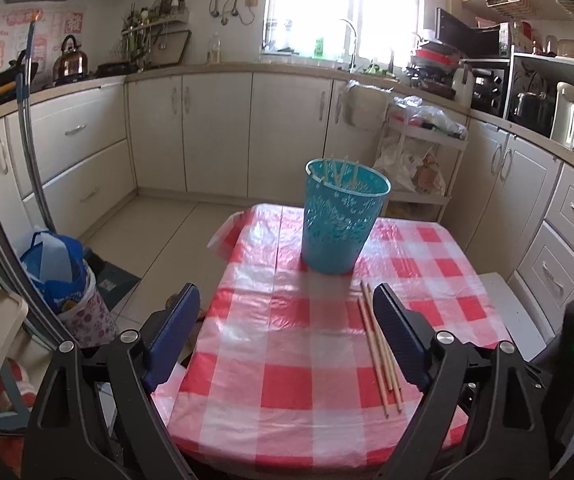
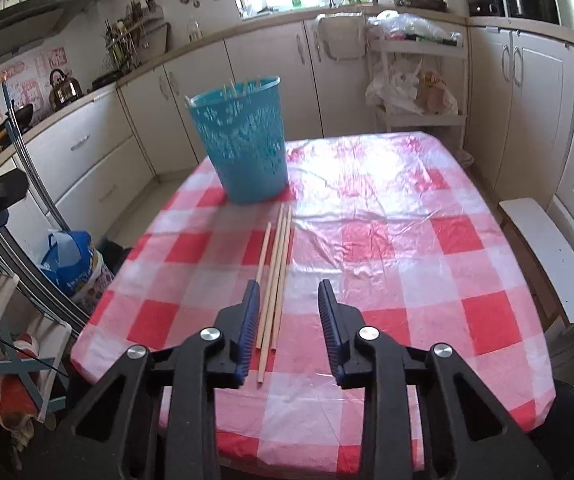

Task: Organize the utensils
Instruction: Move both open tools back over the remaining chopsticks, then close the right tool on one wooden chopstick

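Standing far: teal basket (image 2: 243,144). Chopsticks (image 2: 275,280) run near-to-far; my right gripper (image 2: 287,300) straddles them unpinched, left gripper (image 1: 287,312) spread.

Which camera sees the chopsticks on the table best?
The right wrist view: the chopsticks lie in the middle of the picture, nearly all of their length showing. In the left wrist view they sit off to the right, partly hidden by a finger.

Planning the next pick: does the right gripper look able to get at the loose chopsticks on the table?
Probably yes: the right gripper is open with the chopsticks lying flat between its fingers, nothing covering them; the basket stands clear beyond.
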Tool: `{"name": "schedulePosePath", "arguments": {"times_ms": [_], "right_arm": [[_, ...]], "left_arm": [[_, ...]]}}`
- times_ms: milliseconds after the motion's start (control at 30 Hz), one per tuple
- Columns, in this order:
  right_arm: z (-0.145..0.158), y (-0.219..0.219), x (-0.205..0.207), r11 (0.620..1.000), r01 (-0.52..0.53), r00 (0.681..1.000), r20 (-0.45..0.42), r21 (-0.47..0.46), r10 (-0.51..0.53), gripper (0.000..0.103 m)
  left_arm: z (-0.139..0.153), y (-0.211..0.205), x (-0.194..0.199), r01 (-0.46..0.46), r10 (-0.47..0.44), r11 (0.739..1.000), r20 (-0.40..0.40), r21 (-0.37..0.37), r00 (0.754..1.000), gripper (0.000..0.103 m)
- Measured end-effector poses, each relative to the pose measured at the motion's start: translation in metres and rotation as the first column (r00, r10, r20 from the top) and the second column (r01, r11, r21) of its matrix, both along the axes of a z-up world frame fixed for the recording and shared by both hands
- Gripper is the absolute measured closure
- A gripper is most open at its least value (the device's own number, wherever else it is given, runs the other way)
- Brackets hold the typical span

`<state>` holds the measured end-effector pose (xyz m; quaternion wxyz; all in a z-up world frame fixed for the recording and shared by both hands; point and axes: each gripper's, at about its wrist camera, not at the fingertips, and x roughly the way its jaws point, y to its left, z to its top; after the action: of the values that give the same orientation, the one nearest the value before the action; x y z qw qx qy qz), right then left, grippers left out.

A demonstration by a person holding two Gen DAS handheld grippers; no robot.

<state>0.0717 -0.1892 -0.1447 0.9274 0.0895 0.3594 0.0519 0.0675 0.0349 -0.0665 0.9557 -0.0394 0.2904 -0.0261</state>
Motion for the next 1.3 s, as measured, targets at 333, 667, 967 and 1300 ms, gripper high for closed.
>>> {"name": "schedulePosePath", "arguments": {"times_ms": [333, 667, 967, 1300], "right_arm": [[-0.042, 0.016, 0.082, 0.999, -0.028, 0.994, -0.102, -0.026, 0.025, 0.082], [-0.057, 0.019, 0.133, 0.996, -0.054, 0.986, -0.163, -0.074, 0.041, 0.086], [-0.056, 0.015, 0.121, 0.98, -0.135, 0.974, -0.2, -0.149, 0.104, 0.097], [-0.058, -0.029, 0.078, 0.998, -0.061, 0.979, -0.195, 0.03, 0.065, 0.097]], "left_arm": [[-0.046, 0.009, 0.033, 0.002, -0.002, 1.0, -0.117, -0.002, 0.993, 0.019], [-0.077, -0.005, 0.068, 0.035, -0.037, 0.999, -0.184, -0.013, 0.982, 0.019], [-0.097, -0.04, 0.096, 0.122, -0.118, 0.993, -0.229, 0.004, 0.966, 0.019], [-0.136, -0.091, 0.142, 0.21, -0.185, 0.977, -0.322, 0.043, 0.929, 0.023]]}}
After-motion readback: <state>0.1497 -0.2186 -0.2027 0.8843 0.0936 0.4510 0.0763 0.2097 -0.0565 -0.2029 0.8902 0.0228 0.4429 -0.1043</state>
